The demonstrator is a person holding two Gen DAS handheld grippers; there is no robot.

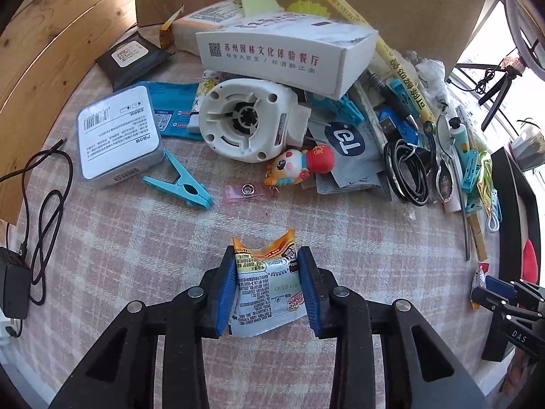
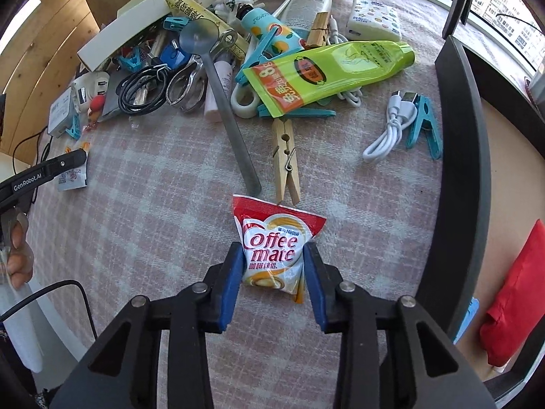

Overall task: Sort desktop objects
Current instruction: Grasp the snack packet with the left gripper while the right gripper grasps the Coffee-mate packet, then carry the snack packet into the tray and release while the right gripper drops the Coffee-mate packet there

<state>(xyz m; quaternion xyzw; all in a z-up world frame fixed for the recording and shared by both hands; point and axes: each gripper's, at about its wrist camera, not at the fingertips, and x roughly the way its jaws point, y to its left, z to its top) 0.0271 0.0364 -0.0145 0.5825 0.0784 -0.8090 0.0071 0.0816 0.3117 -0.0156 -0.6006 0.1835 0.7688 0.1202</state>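
Observation:
My left gripper (image 1: 267,259) is shut on a white and orange coffee sachet (image 1: 267,286), back side up, just above the checked cloth. My right gripper (image 2: 274,255) is shut on a red and white Coffee-mate sachet (image 2: 272,248), printed face up. The left gripper (image 2: 73,158) also shows at the left of the right wrist view with its sachet (image 2: 71,179). The right gripper's blue finger (image 1: 500,284) shows at the right edge of the left wrist view.
A pile lies at the back: white box (image 1: 282,58), white round device (image 1: 245,122), grey tin (image 1: 117,136), blue clothespin (image 1: 180,184), toy figure (image 1: 299,167), black cable coil (image 1: 405,170). Green pouch (image 2: 327,71), wooden clothespin (image 2: 286,160), metal spoon (image 2: 221,95), white cable (image 2: 391,129).

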